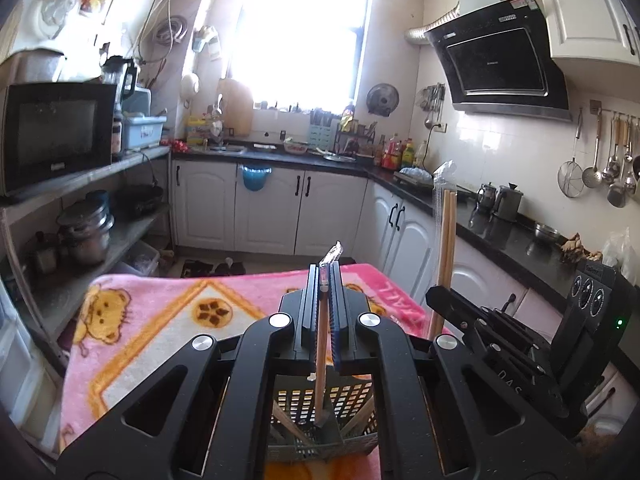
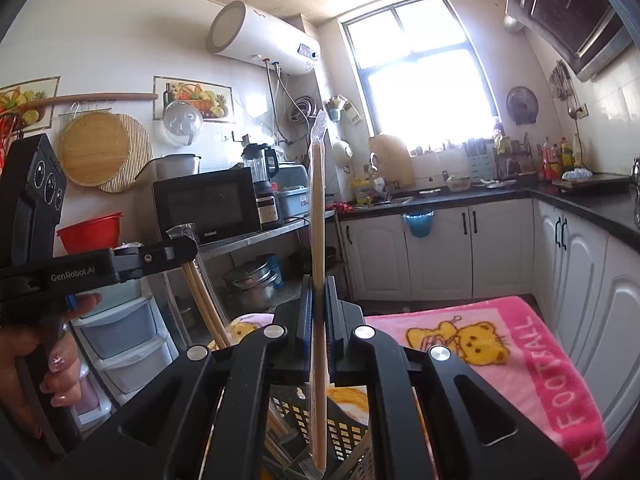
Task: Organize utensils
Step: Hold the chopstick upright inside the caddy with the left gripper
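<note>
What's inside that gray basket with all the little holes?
Inside the gray basket lean a few wooden chopsticks, and the wrapped chopsticks held by the left tongs dip in too. The basket's bottom is hidden behind the tongs.

The left gripper points forward and a little down. Its two black fingers are squeezed close together and pinch something thin that stands up between them. The right gripper points almost level, and its fingers are also pressed tight on something long and thin. From the right wrist view, the left gripper sits off to the left side, and a hand wraps around its handle with the fingers curled. From the left wrist view, the right gripper is close by on the right.
</note>
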A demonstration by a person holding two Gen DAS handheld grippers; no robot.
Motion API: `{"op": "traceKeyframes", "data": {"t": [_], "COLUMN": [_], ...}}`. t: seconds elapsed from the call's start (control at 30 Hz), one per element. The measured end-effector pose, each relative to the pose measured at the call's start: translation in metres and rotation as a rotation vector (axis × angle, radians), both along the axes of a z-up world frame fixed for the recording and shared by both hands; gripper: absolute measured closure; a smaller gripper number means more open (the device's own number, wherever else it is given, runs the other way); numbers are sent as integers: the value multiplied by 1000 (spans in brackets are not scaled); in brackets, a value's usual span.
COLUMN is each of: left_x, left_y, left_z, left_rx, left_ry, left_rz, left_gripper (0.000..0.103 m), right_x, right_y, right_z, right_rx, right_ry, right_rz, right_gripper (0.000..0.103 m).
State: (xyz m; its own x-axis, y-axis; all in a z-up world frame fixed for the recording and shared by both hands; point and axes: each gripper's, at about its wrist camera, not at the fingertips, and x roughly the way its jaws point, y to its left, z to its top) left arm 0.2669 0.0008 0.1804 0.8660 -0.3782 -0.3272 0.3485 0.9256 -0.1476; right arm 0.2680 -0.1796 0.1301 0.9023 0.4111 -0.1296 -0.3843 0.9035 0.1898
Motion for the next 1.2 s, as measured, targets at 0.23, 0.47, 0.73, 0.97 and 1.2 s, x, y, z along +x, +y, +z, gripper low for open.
{"op": "traceKeyframes", "data": {"t": [0.23,0.47,0.73,0.97,1.2], "left_x": [12,21,26,32,35], "left_y": [-2,-4,-8,-16,-17], "left_z": [-21,-39,-54,-65,-76], "left_rx": [-11,-19,-19,-8,-16], "left_ry": [24,49,69,91,115], "left_rz": [3,-3,-8,-13,-11], "left_gripper": [101,101,101,101,101], "right_x": [10,13,15,10,-3], "right_y": [7,10,10,5,-4], "right_z": [-23,-43,-64,-72,-80], "right_rx": [-26,-23,-8,-24,-34], "right_ry": [2,-8,-3,19,54], "right_rz": [-32,-35,-43,-43,-31], "right_gripper": [97,97,97,97,95]}}
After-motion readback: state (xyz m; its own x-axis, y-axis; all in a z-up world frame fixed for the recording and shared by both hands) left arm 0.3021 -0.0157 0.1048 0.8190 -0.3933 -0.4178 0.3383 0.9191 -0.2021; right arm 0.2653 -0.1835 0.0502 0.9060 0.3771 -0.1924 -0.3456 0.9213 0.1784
